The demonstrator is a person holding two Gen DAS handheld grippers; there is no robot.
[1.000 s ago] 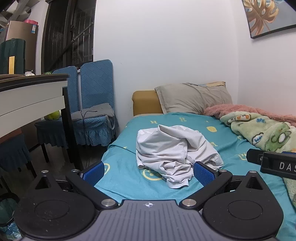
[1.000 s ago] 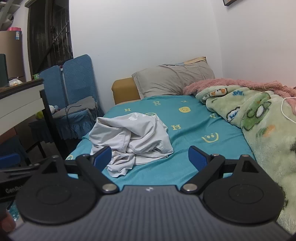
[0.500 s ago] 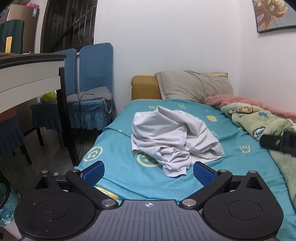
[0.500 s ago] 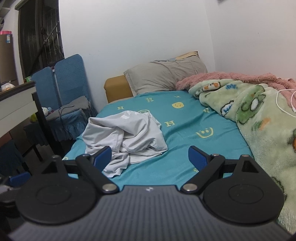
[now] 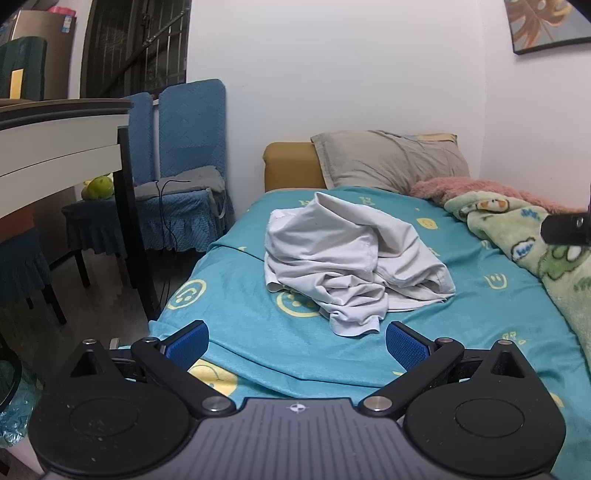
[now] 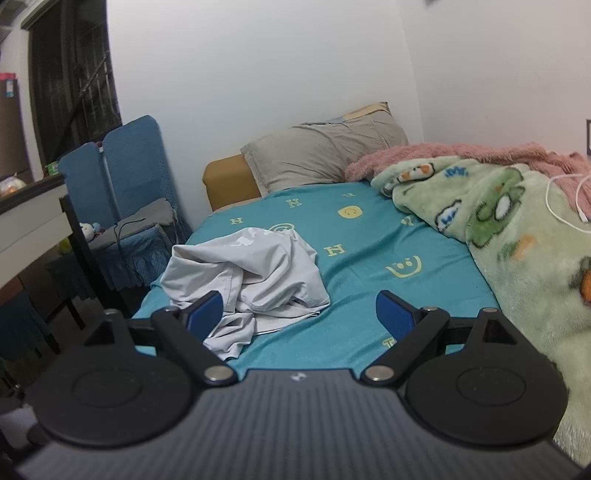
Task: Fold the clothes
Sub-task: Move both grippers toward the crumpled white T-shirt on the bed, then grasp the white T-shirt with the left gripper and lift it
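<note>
We see plain white walls [image 5: 332, 66] and a bed with a teal smiley-print sheet [image 5: 243, 321] along the right wall. A grey pillow [image 5: 391, 162] leans on the mustard padded headboard [image 5: 288, 166]. Two blue quilted chairs [image 5: 188, 122] stand beside a white, dark-legged table [image 5: 55, 147]. A leaf-print picture [image 5: 546, 22] hangs high.

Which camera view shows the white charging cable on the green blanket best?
The right wrist view: the white cable loops over the green blanket near the frame's right edge. In the left wrist view the cable is not visible; only part of the blanket shows.
</note>
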